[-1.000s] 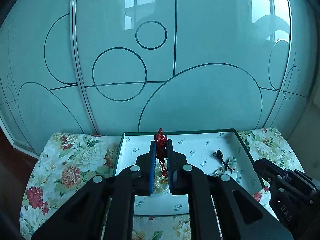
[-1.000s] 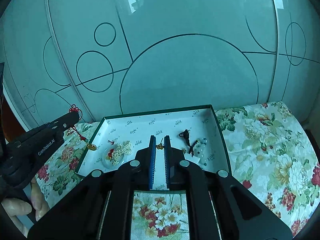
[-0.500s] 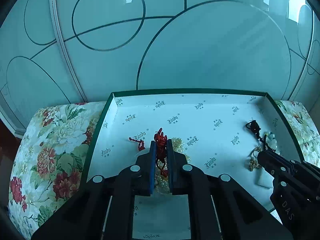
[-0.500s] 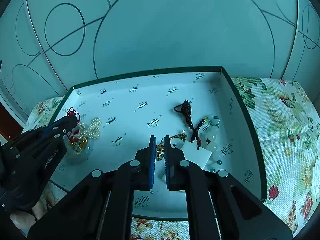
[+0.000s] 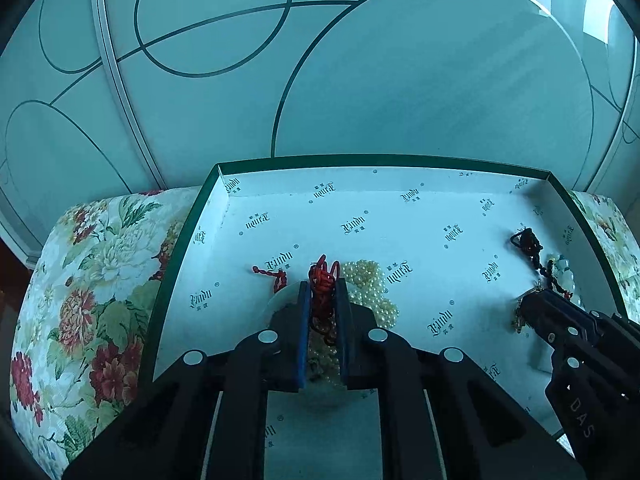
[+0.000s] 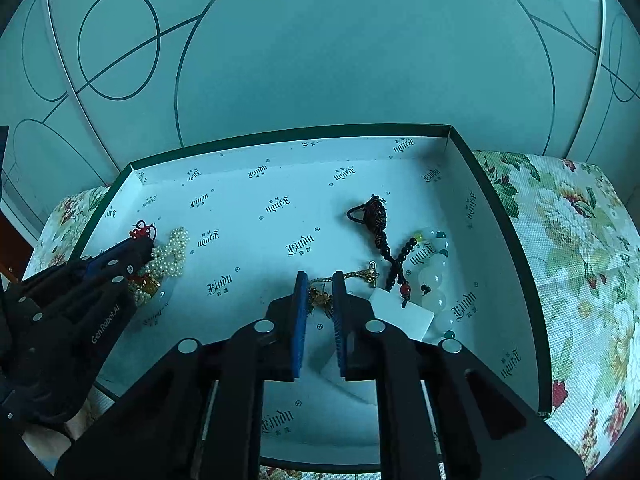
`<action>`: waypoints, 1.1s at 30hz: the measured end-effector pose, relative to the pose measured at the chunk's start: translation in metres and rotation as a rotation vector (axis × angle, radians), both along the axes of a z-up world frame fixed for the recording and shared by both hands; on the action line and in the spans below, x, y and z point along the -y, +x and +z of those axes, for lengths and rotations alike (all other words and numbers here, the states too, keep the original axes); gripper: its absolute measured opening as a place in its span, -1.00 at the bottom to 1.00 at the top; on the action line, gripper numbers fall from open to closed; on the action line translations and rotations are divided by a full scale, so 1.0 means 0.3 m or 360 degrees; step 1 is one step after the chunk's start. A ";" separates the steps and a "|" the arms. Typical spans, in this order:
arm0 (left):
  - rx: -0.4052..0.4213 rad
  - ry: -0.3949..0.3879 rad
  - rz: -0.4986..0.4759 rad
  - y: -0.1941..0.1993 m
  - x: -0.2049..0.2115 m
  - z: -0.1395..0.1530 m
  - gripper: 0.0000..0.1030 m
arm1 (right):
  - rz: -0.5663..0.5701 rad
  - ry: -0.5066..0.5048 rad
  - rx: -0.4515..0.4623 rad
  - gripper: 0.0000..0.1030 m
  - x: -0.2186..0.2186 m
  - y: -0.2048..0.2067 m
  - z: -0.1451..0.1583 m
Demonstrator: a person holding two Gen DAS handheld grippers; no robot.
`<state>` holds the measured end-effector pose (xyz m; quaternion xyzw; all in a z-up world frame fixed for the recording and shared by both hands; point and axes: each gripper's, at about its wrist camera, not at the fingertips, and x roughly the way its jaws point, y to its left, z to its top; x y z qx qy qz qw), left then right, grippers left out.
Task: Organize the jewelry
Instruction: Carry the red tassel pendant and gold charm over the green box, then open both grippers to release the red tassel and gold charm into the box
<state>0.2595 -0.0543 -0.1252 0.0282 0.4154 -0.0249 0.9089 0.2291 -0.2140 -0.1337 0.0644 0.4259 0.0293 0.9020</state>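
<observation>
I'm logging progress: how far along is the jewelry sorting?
Done: pearls, a dark beaded cord and a jade bracelet already lie in the box. In hand: the left tongs grip a red knot charm low over the pearls; the right tongs have just been opening, a gold chain loose between them. Left: releasing the charm.

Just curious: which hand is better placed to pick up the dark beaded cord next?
Right, probably. The right gripper has just been opening, gold chain loose between its fingers, beside the dark beaded cord; the left gripper clamps the red knot.
</observation>
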 end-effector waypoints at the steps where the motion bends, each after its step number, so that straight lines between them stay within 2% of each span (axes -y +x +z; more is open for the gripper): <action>1: 0.0000 0.0004 0.0000 0.000 0.001 0.000 -0.73 | -0.0004 0.0003 0.0008 -0.48 0.003 -0.004 0.004; 2: -0.0002 0.0004 0.0000 0.000 0.002 0.000 -0.69 | -0.0007 0.0005 0.0016 -0.42 0.004 -0.007 0.009; 4: -0.0007 -0.0005 -0.0004 0.000 0.003 0.002 -0.60 | -0.0008 0.0005 0.0025 -0.42 0.004 -0.009 0.017; 9: -0.0004 -0.0025 -0.0004 -0.014 0.003 0.015 -0.24 | -0.0007 0.0021 0.0039 -0.41 0.007 -0.021 0.039; 10: 0.0002 -0.0030 -0.0006 -0.021 0.004 0.021 -0.12 | -0.0008 0.0017 0.0040 -0.41 0.008 -0.024 0.042; 12: 0.0014 -0.0032 -0.0006 -0.040 0.011 0.035 0.32 | -0.0011 0.0023 0.0046 -0.41 0.009 -0.030 0.049; 22: 0.0011 -0.0062 -0.0022 -0.070 0.017 0.071 0.34 | -0.0016 0.0026 0.0070 -0.40 0.013 -0.066 0.077; 27: -0.0011 -0.0073 -0.0037 -0.068 0.020 0.079 0.35 | -0.0023 0.0028 0.0037 -0.39 0.019 -0.083 0.065; 33: -0.0012 -0.0097 -0.0030 -0.124 -0.006 0.103 0.35 | -0.0033 0.0045 0.0052 -0.39 0.034 -0.143 0.098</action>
